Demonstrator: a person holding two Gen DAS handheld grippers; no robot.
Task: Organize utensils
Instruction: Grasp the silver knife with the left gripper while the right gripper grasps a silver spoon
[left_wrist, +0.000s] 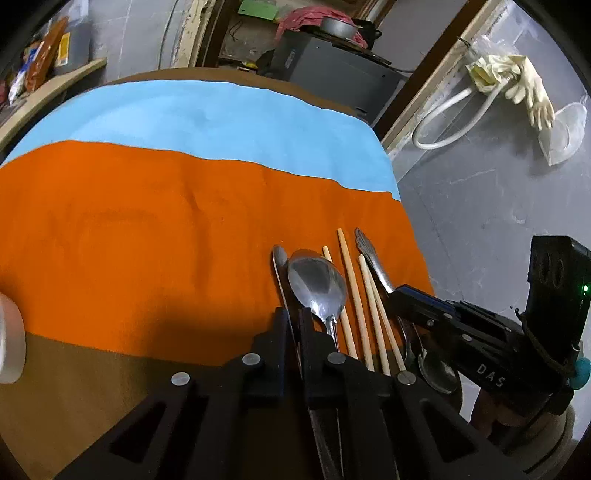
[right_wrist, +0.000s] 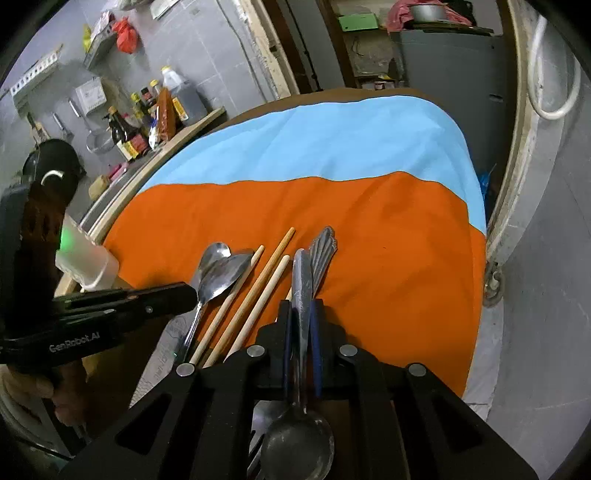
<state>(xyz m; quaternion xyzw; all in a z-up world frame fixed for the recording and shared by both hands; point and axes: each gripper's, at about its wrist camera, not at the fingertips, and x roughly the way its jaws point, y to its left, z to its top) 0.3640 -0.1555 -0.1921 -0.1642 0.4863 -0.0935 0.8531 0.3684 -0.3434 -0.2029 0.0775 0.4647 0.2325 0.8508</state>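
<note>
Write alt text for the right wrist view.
The right tool is shut on a metal spoon handle over an orange cloth. Three wooden chopsticks and another spoon lie left of it, where the left tool reaches in.

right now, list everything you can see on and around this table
cloth: one, orange and light blue, over the brown table
chopsticks: at least three, pale wood, on the orange part between the grippers
upturned spoon: one, silver, beside the left gripper
thin utensil: one, silver, maybe a knife, in the left gripper
plain spoon: one, silver, in the right gripper
ornate handle: one, silver, beside the plain spoon
cup: one, clear, table's left edge
bottles: several, mixed colours, side shelf
rubber gloves: cream, hanging on the wall
left gripper: black, shut
right gripper: black, shut
</note>
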